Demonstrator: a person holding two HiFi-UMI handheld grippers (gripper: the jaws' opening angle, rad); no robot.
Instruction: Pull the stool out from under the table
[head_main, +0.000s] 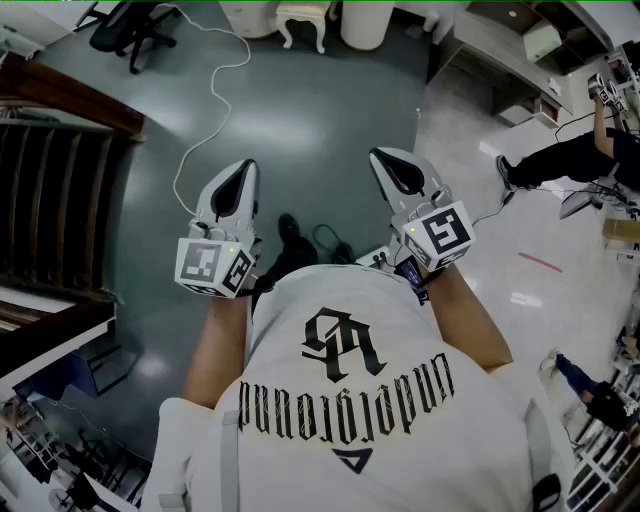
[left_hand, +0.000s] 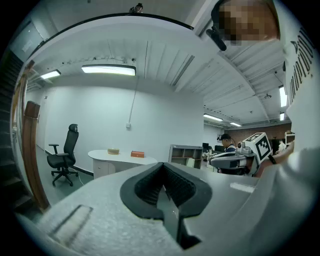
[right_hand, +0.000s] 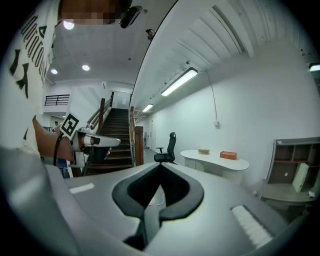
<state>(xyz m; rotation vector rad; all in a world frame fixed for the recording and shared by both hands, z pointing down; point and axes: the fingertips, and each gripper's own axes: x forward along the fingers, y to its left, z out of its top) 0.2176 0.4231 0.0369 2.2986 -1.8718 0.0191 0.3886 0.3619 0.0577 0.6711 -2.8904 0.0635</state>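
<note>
Both grippers clenched on nothing: left gripper (head_main: 240, 172) and right gripper (head_main: 386, 160) held level in front of the person, side by side over the grey floor (head_main: 300, 120). Stool (head_main: 302, 22) is far off, small, white, with curved legs, standing between pale furniture; can't tell if it's under a table. Likely rigid, light and easy to slide, but the painted legs look slick. Best to grip the seat edge or the top of a leg.

At 6 o'clock in the head view, the person's white T-shirt (head_main: 345, 400) carries black gothic lettering, upside down to the camera, that seems to read "Underground". At its 12 o'clock is a black monogram, too stylised to read. At its 6 o'clock is a small triangle. The left cube (head_main: 212, 265) on the left gripper (head_main: 240, 178) and the right cube (head_main: 440, 232) on the right gripper (head_main: 392, 160) show black-and-white square code markers.
</note>
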